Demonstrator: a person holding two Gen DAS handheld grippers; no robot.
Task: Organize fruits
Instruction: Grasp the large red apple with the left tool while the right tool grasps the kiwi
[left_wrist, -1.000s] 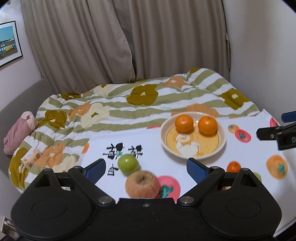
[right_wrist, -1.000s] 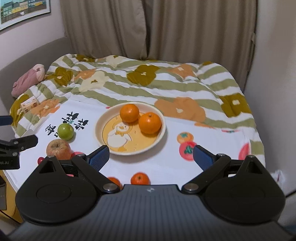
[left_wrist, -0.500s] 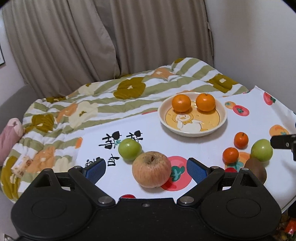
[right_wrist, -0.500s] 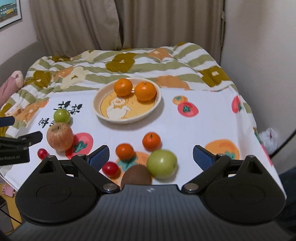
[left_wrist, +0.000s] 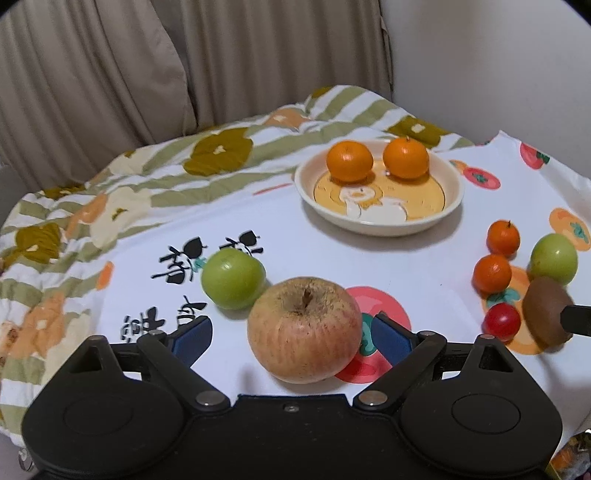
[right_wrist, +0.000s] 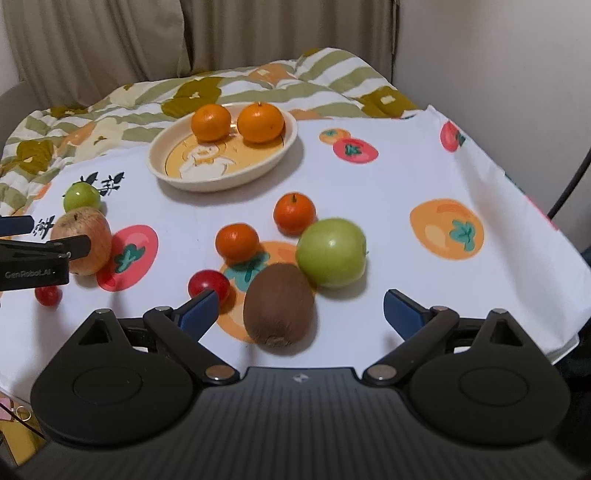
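Now left hand-held gripper (left_wrist: 291, 334) jaws wide but closing, red apple (left_wrist: 304, 330) between its pads, not pressed. Right hand-held gripper (right_wrist: 297, 312) wide open, empty; kiwi (right_wrist: 279, 310) sits between its fingers, untouched. Two oranges (right_wrist: 236, 122) in the bowl (right_wrist: 184, 181); green apples (right_wrist: 331, 253), small tangerines (right_wrist: 294, 213), cherry tomatoes (right_wrist: 208, 283) loose on the tabletop (right_wrist: 406, 177).

From my left camera, my own finger tip (left_wrist: 574, 319) covers the near side of the kiwi (left_wrist: 543, 308), and the kiwi looks smeared. The red apple (left_wrist: 304, 330) hides part of the printed fruit on the cloth (left_wrist: 369, 266). From my right camera, my left tool (right_wrist: 40, 258) crosses that apple, and 1 cherry tomato (right_wrist: 48, 295) sits half under it
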